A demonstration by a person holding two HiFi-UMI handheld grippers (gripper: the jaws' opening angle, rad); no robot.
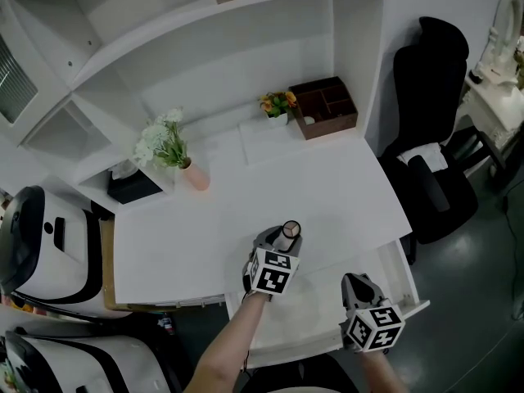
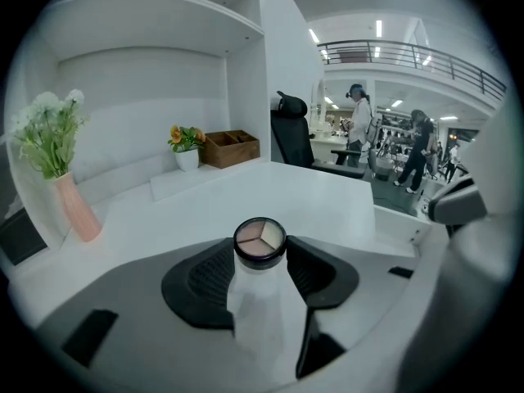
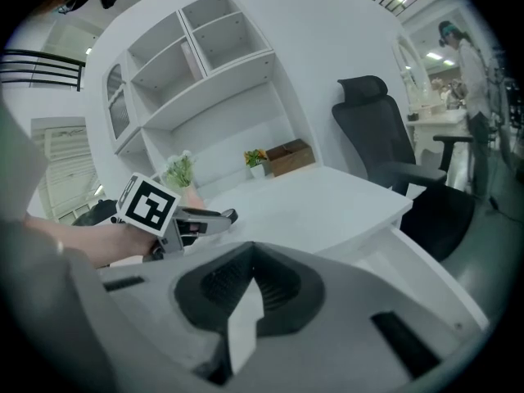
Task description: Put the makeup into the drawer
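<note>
The left claw is clamped on the rim of the makeup compact above the near edge of the surface, likely to carry it into the open drawer at near right, over which the right claw hovers clenched and empty.

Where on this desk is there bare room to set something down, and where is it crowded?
Bare: the desktop from the pink vase to its right edge, in front of the wooden organizer; also the open drawer floor left of the right gripper. Crowded: the back edge, with black tissue box, vase, potted flowers and organizer.
</note>
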